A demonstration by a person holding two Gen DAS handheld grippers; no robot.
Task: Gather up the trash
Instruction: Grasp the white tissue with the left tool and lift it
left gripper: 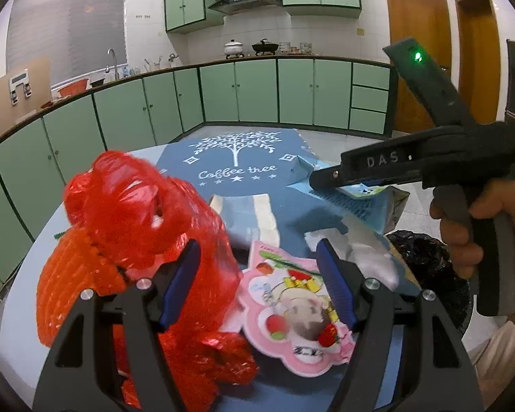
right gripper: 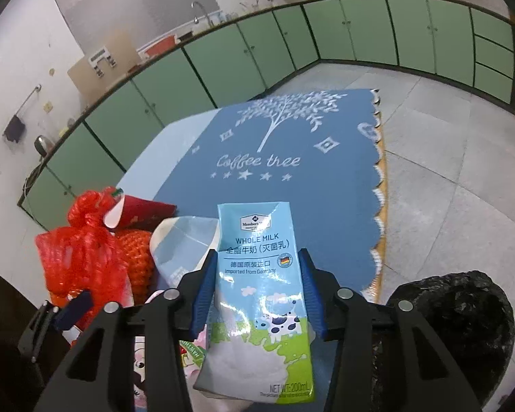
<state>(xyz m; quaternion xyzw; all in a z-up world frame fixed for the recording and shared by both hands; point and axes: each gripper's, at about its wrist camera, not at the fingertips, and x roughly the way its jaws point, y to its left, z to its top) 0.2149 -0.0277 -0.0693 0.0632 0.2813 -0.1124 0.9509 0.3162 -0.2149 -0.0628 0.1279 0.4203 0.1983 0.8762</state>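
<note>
The right gripper is clamped on the milk carton across its sides, lifted clear of the blue mat, presumably for transfer to the black-lined bin just right. The left gripper stands apart, empty, above the pink wrapper beside the red net bag, likely next.

A blue cloth printed with a white tree and the words "Coffee tree" is spread over the table in a kitchen. Green cabinets are ranged along the walls, and a white pot and a black wok are seen on the far counter. A tap is mounted at the left, and two wooden doors are seen shut at the right.
</note>
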